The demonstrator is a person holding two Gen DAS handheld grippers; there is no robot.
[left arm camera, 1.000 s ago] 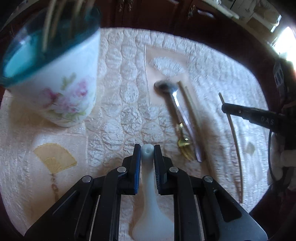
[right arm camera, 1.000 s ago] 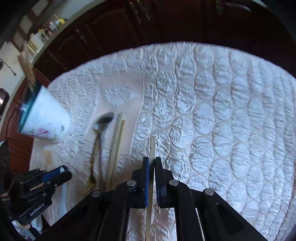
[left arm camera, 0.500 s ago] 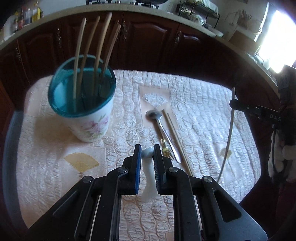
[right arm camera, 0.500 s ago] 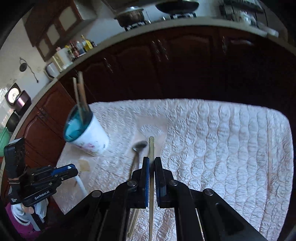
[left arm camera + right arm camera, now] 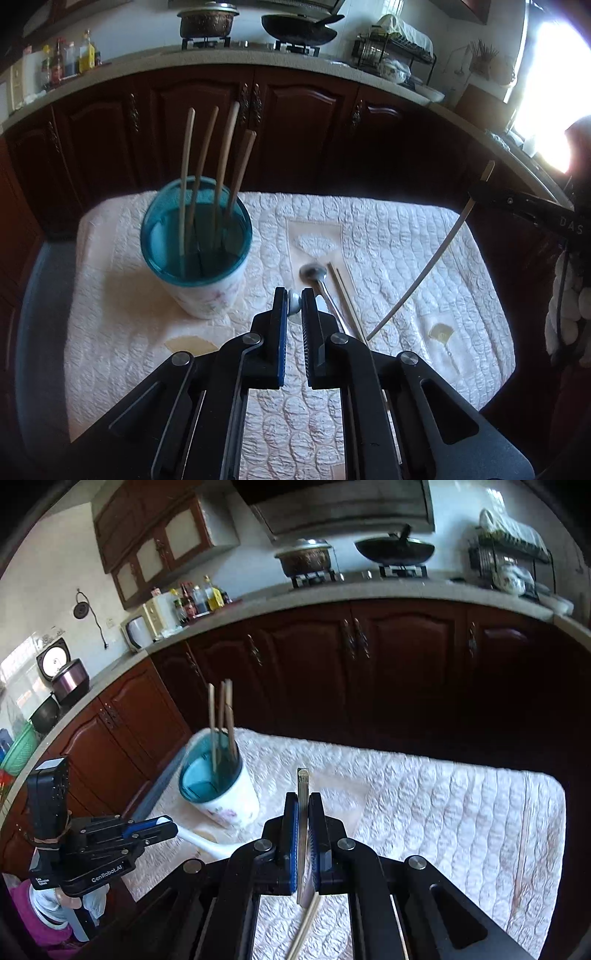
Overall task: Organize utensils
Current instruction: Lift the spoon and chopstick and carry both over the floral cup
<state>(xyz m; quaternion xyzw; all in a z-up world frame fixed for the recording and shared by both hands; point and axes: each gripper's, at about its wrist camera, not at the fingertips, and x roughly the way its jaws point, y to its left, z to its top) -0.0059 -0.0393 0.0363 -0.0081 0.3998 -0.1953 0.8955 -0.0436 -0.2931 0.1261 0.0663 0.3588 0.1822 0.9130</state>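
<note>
Utensils lie partly sorted in your left wrist view: a floral cup point(image 5: 201, 266) with a teal inside stands upright on the quilted cloth point(image 5: 406, 258) of the desk, with four wooden chopsticks point(image 5: 207, 177) standing in it; right of the cup a metal spoon point(image 5: 314, 273) and a pair of chopsticks point(image 5: 343, 291) lie side by side on the cloth; your left gripper point(image 5: 294, 301) is closing its fingers on the handle tip of a white ceramic spoon point(image 5: 294, 303), which sits between the pads; at the far right your right gripper point(image 5: 484, 192) pinches a single chopstick point(image 5: 424, 273) clear of the cloth, its lower end slanting down towards the lying pair. In your right wrist view the right gripper point(image 5: 303, 808) has its fingers all but together on that chopstick point(image 5: 303, 786), which juts past the tips; the cup point(image 5: 221, 794) stands ahead to the left, chopsticks upright inside point(image 5: 221, 716); low on the left the left gripper point(image 5: 162, 825) holds the white spoon point(image 5: 199, 843), whose bowl end reaches out beyond it, just in front of the cup.
</note>
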